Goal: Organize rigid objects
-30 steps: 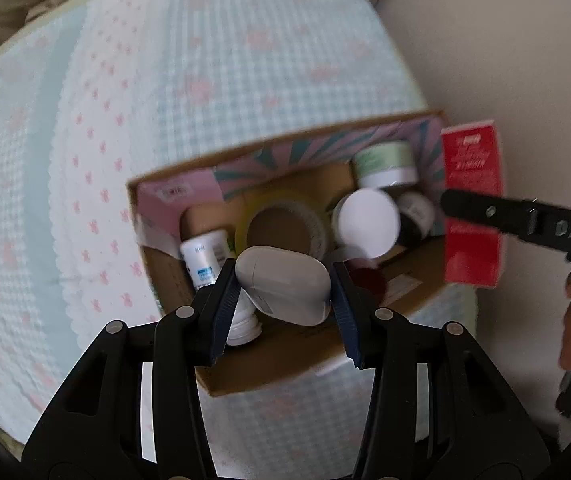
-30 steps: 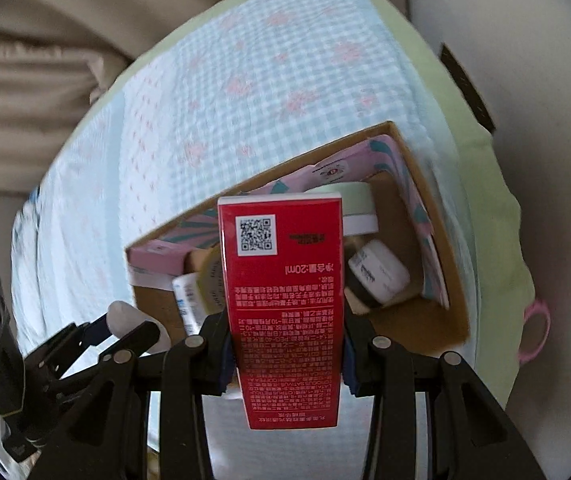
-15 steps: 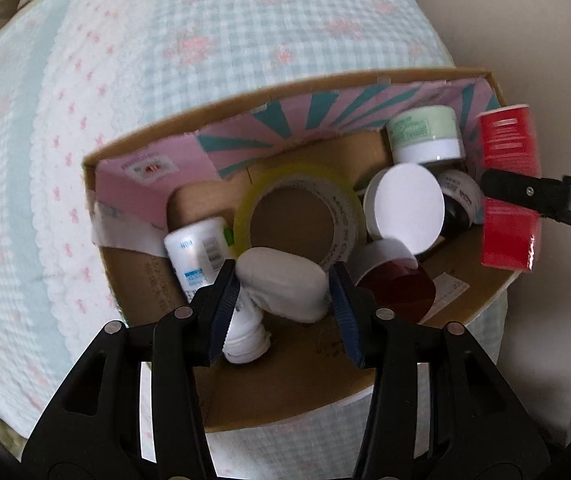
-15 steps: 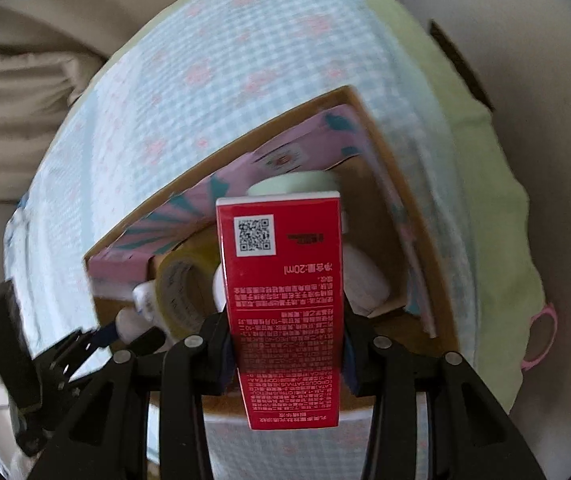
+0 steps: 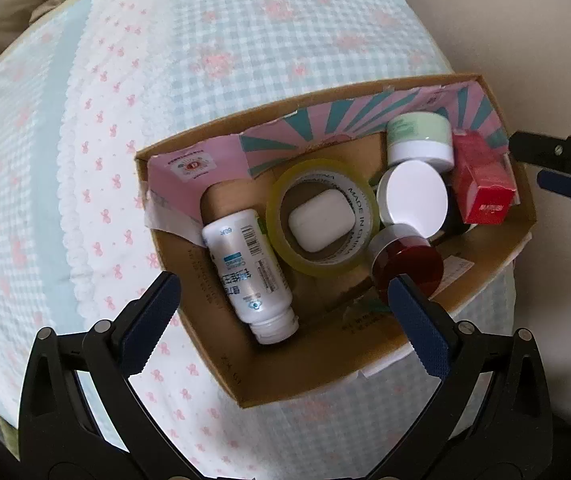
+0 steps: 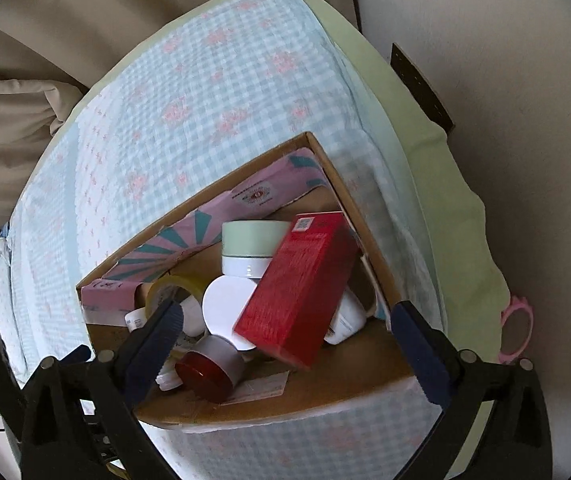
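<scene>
Both grippers, left and right, have just spread their jaws empty above the cardboard box; white case and red carton lie inside, evidently released for storage.

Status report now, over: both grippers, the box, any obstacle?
Left gripper, right gripper: just opened, empty. White earbud case inside yellow tape roll; red carton tilted in cardboard box. No obstacle seen.

Black gripper frames w/ silver screws — blue ribbed pads.
</scene>
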`<state>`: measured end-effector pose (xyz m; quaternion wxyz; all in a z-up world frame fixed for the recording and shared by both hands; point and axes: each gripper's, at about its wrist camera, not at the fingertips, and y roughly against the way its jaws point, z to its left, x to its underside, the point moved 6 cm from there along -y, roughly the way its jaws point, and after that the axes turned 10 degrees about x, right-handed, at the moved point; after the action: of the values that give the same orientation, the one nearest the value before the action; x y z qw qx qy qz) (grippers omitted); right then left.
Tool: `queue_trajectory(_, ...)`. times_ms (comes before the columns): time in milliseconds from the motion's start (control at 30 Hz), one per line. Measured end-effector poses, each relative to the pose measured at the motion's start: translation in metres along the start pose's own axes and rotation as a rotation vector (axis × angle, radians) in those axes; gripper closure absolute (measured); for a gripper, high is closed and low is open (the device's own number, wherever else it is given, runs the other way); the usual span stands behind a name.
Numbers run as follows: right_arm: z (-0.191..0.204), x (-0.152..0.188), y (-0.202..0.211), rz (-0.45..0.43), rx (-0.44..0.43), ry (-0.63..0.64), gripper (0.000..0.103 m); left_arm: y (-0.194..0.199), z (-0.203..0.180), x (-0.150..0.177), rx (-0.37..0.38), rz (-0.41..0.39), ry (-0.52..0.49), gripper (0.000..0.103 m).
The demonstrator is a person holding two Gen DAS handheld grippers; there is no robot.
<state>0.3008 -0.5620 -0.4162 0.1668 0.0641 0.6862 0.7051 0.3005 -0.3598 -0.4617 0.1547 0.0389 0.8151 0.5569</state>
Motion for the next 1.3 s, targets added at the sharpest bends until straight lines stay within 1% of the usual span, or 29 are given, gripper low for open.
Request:
queue_trajectory(167,0.006,0.006,0.005,0.002,0.001,0.003,0.000,0.013,0.000,0.002,0.006,-0.026,0.004,0.000)
queue_trajectory(400,0.018,0.013,0.021,-0.022,0.008,0.025,0.000,0.032,0.001,0.006,0.026,-0.061,0.015,0.000)
queue_trajectory(567,0.026,0.017,0.039,-0.048,0.013,0.031,0.000,0.056,0.001,0.010,0.040,-0.097,0.014,0.000)
queue_trajectory(700,0.035,0.023,0.061,-0.082,0.020,0.044,0.000,0.082,0.002,0.014,0.057,-0.135,0.016,0.000)
queue_trajectory(800,0.044,0.030,0.085,-0.120,0.024,0.051,0.000,0.111,0.003,0.018,0.062,-0.176,0.003,0.000)
queue_trajectory(900,0.056,0.038,0.113,-0.164,0.022,0.052,0.000,0.149,0.006,0.022,0.062,-0.229,-0.014,0.000)
queue_trajectory(1100,0.097,0.064,0.178,-0.268,-0.006,0.085,0.000,0.247,0.021,0.036,0.039,-0.373,-0.040,0.000)
queue_trajectory(1133,0.108,0.070,0.193,-0.300,-0.007,0.099,0.000,0.271,0.025,0.041,0.027,-0.411,-0.044,0.000)
queue_trajectory(1200,0.126,0.080,0.219,-0.359,-0.007,0.129,0.000,0.302,0.032,0.047,0.008,-0.462,-0.048,0.000)
queue_trajectory(1233,0.138,0.087,0.236,-0.398,-0.012,0.147,0.000,0.326,0.037,0.053,-0.003,-0.502,-0.046,0.000)
queue_trajectory(1300,0.159,0.102,0.267,-0.479,-0.017,0.182,0.000,0.356,0.043,0.060,-0.008,-0.558,-0.042,0.000)
